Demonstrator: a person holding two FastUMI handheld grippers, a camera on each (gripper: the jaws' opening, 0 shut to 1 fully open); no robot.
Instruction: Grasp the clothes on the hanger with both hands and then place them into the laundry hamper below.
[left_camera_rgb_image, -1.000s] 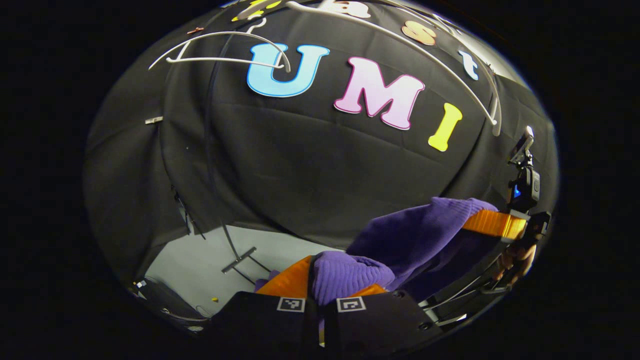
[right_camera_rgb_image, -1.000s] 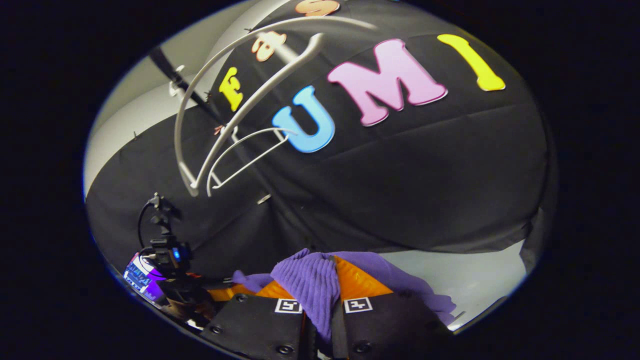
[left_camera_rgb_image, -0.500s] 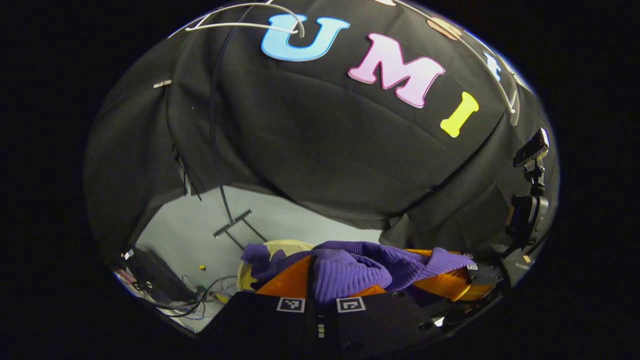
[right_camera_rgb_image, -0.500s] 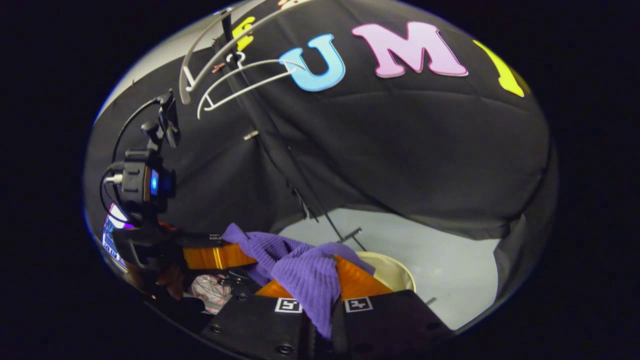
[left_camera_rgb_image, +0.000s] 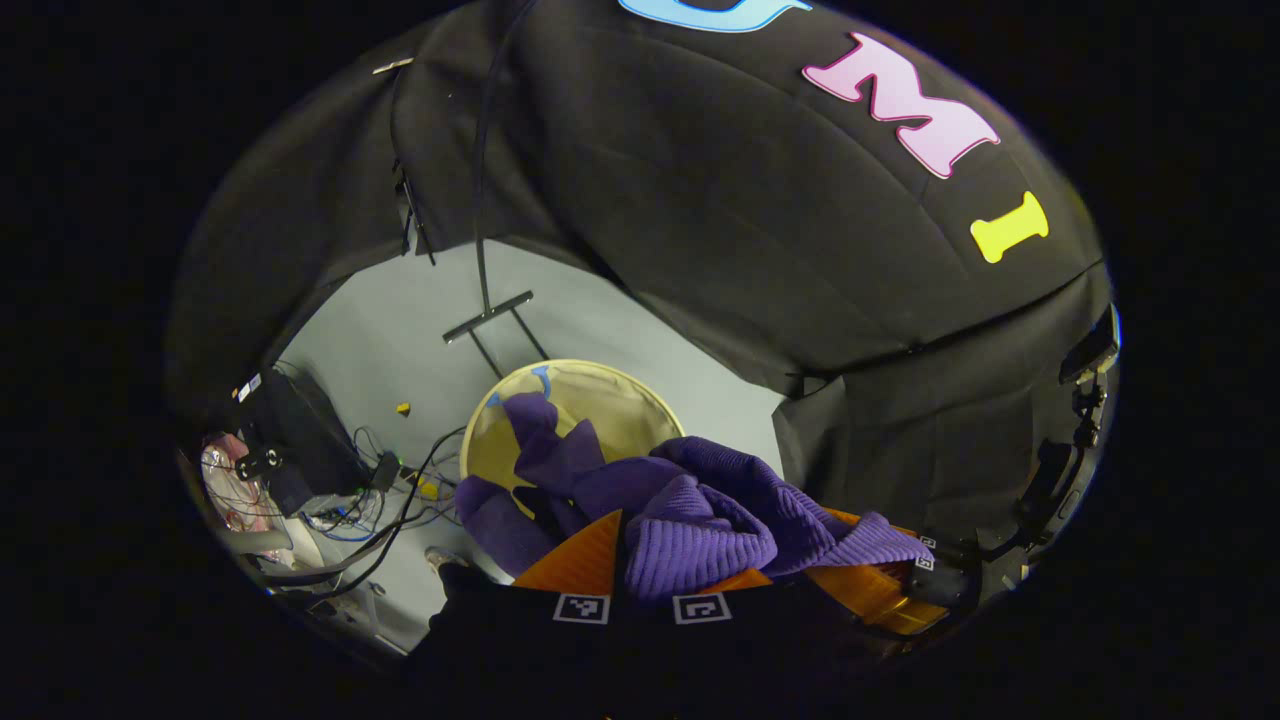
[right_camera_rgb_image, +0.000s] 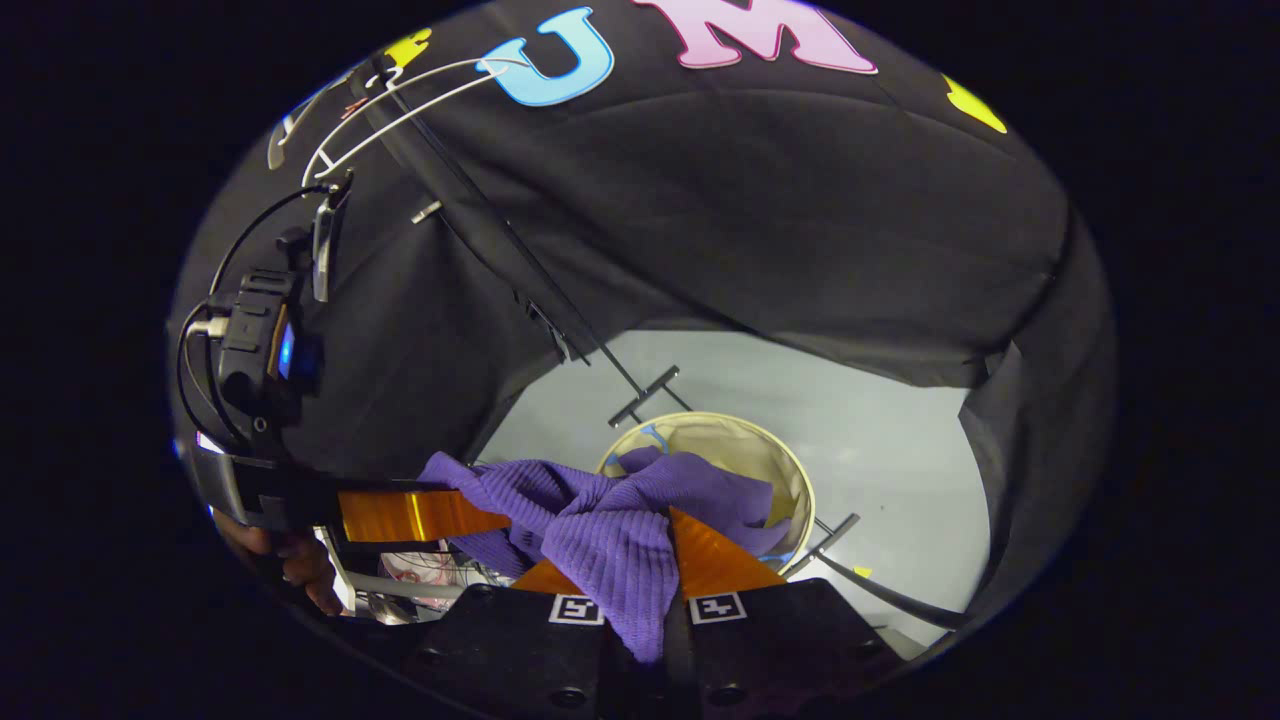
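Purple knit sweater (left_camera_rgb_image: 700, 510) off the white hanger (right_camera_rgb_image: 400, 95), bunched between both sets of tongs: left tongs (left_camera_rgb_image: 640, 560) clenched on one fold, right tongs (right_camera_rgb_image: 645, 560) clenched on another. Lower part dangling over the round laundry hamper (right_camera_rgb_image: 770, 455) on the floor. Left to do: lower, let go. Rack foot (left_camera_rgb_image: 488, 317) just beyond hamper; cable tangle (left_camera_rgb_image: 350, 490) to its left.

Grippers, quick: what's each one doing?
Left gripper: shut on the purple knit sweater.
Right gripper: shut on the same sweater.

Black cloth wall (left_camera_rgb_image: 700, 200) — grey floor (right_camera_rgb_image: 880, 440)
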